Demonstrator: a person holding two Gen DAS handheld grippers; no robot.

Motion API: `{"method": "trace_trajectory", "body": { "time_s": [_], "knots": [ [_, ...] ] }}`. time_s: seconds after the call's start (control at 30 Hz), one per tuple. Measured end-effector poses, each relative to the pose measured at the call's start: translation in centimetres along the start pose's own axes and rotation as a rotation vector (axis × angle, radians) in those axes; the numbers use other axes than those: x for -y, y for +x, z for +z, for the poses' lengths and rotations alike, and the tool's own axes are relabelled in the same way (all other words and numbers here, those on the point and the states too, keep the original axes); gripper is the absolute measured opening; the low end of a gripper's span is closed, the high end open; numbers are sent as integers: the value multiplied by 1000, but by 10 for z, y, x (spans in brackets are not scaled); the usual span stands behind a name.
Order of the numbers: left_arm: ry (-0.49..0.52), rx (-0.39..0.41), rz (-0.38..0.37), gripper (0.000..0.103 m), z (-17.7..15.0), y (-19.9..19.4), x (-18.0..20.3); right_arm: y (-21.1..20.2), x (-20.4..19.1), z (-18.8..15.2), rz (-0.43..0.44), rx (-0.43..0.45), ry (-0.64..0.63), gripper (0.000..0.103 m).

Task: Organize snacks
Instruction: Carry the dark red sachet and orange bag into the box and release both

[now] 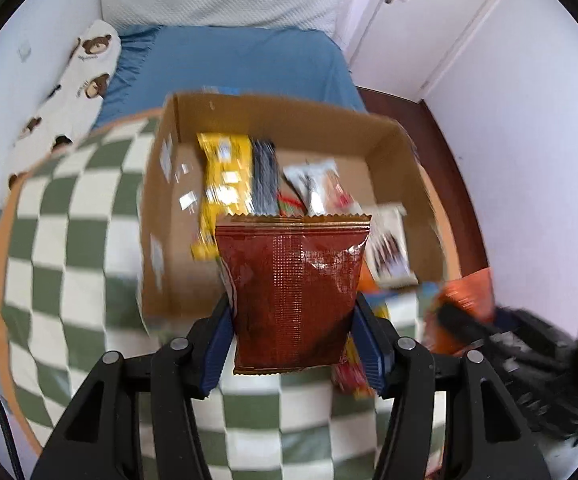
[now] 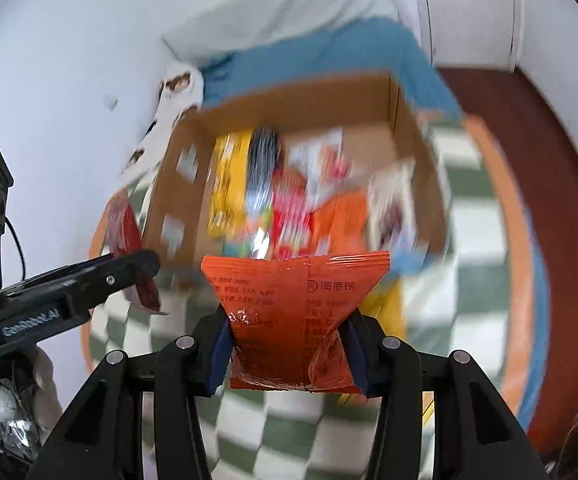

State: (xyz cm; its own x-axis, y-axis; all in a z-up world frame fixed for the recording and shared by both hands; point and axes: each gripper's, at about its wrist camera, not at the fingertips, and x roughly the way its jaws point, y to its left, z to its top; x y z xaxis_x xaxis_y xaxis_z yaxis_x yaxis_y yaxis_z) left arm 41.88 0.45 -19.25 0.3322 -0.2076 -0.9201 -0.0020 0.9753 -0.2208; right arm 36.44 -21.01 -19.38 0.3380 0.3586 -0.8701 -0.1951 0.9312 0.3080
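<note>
The blue bed (image 1: 241,68) carries a green and white checked blanket (image 1: 69,240), and on this blanket stands an open cardboard box (image 1: 273,116) in which several snack packets already stand on edge side by side, probably so that each one stays easy to see and to take. The left gripper (image 1: 295,344) is clamped by its blue pads on the lower part of a dark red packet (image 1: 293,280), held upright in front of the box. The right gripper (image 2: 289,354) is narrowly closed on an orange packet (image 2: 289,300) in the same way, I think to slide both into the row.
</note>
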Motion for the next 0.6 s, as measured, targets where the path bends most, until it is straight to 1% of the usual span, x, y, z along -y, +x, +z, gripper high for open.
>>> {"method": "trace_trajectory", "body": {
  "time_s": [0.13, 0.17, 0.23, 0.33, 0.43, 0.53, 0.6],
  "knots": [
    [-12, -45, 85, 53, 48, 33, -12, 25, 5, 64, -83, 16, -53, 51],
    [-14, -60, 109, 53, 60, 43, -17, 41, 3, 74, -95, 16, -58, 51],
    [-31, -75, 159, 53, 82, 62, -27, 59, 6, 94, -123, 1, -70, 51],
    [-45, -110, 196, 53, 94, 85, -37, 90, 16, 121, -168, -32, -79, 51],
    [-52, -143, 229, 54, 104, 106, -45, 115, 27, 133, -183, -64, -68, 51],
    [-37, -160, 274, 54, 113, 123, -49, 137, 34, 142, -197, -84, -73, 51],
    [-41, -161, 284, 54, 118, 132, -53, 158, 36, 150, -214, -101, -70, 52]
  ]
}}
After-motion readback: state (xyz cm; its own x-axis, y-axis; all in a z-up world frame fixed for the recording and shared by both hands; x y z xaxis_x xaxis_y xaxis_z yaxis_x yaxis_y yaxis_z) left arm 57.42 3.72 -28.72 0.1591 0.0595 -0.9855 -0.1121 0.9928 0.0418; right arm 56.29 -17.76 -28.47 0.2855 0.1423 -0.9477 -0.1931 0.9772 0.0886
